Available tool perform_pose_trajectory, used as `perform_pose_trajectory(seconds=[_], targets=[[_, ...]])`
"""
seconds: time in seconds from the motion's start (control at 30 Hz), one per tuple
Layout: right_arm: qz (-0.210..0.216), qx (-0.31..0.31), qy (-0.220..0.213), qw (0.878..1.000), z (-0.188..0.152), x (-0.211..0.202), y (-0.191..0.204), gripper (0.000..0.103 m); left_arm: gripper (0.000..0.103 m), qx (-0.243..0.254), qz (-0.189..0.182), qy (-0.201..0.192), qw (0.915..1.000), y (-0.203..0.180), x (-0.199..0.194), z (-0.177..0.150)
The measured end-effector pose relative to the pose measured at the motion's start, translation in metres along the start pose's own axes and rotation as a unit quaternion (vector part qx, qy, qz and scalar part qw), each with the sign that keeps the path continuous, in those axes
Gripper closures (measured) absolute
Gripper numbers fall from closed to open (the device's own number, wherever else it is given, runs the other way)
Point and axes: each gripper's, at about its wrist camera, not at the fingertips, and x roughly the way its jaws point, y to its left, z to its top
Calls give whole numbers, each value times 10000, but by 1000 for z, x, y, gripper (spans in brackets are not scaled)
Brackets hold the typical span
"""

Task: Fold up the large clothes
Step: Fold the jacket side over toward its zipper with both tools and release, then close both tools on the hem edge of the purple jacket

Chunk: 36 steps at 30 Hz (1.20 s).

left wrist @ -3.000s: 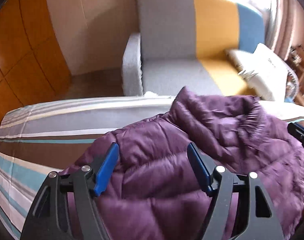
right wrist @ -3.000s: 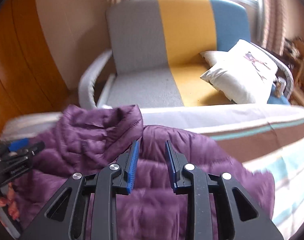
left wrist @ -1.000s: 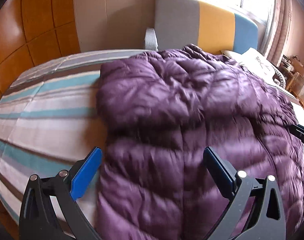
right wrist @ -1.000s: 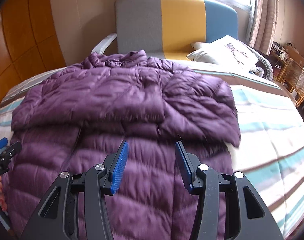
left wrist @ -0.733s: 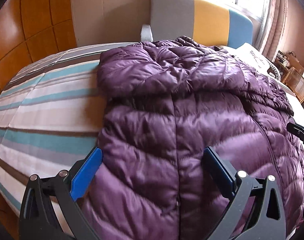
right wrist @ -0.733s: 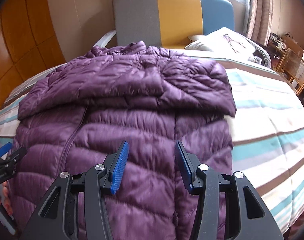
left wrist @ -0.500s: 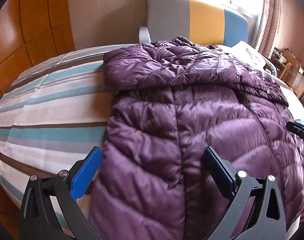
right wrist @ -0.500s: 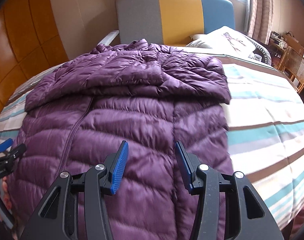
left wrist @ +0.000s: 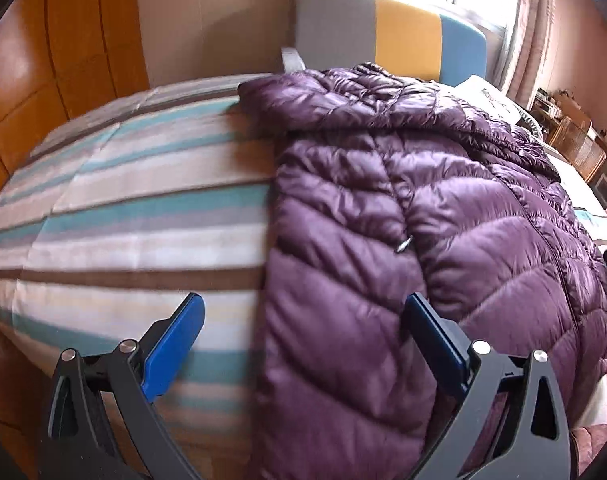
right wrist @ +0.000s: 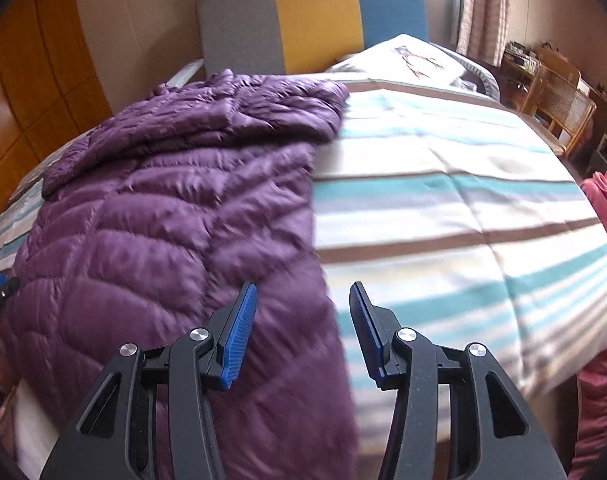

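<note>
- A striped quilt (right wrist: 443, 208) covers the bed.
- A puffy purple jacket (left wrist: 443, 240) lies flat, hood at 12 o'clock.
- Left gripper (left wrist: 303, 344) and right gripper (right wrist: 303, 324): released, nothing held.

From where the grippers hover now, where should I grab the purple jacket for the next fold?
Probably the purple jacket at its near hem corners, coming from the side edges: left gripper and right gripper each already straddle an edge, jaws open.

the quilted purple jacket (left wrist: 443, 240) is showing a slight sheen; the striped bedspread (left wrist: 135, 232) is looking like matt cloth, the wall panels (left wrist: 43, 92) like glossy wood.
</note>
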Motion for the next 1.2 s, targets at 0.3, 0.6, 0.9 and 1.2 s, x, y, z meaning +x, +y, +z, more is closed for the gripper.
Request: perform_pose_trajectory(seconds=[0.3, 0.6, 0.9, 1.2], targets=[[417, 141, 435, 9981, -34, -8, -24, 55, 25, 10, -389, 158, 9991, 3, -14, -21], [744, 114, 822, 9938, -59, -8, -23, 54, 32, 248, -450, 356, 9980, 3, -26, -38], [654, -405, 1087, 9911, -63, -5, -5, 69, 44, 542, -500, 575, 9956, -5, -30, -48], [1565, -187, 557, 9859, -53, -24, -1, 98, 98, 564, -868, 261, 9943, -15, -54, -39]])
